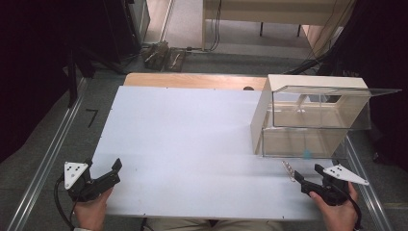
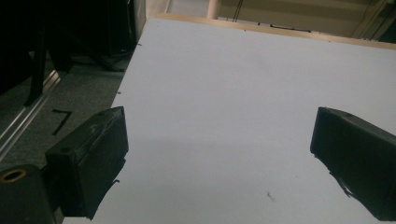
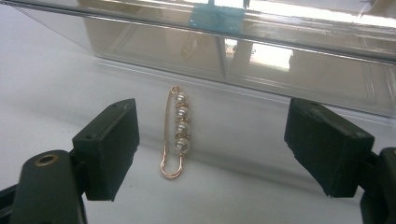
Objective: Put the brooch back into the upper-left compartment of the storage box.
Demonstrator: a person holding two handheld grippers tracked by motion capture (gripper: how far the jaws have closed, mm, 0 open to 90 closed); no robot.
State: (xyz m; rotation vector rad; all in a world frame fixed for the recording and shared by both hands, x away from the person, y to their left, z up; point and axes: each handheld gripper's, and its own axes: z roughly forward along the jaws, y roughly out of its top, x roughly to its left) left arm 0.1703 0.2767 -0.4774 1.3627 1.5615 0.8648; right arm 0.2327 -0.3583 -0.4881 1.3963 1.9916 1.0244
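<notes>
Fingers (image 3: 107,149) of the right gripper (image 3: 212,149) are seen spread wide, nothing being pinched between them. Between them, flat on the white bench (image 1: 183,144), a gold safety-pin brooch (image 3: 176,133) strung with four pearls is seen, apart from both fingers. Just beyond it a clear plastic box (image 3: 233,51) with a blue tape tab (image 3: 212,18) is placed; in the high view the box (image 1: 312,120) sits at the bench's right side, its lid raised. Fingers (image 2: 93,158) of the left gripper (image 2: 219,158) are likewise held spread over bare bench surface near the left front corner, and each gripper is held by a hand (image 1: 91,211).
</notes>
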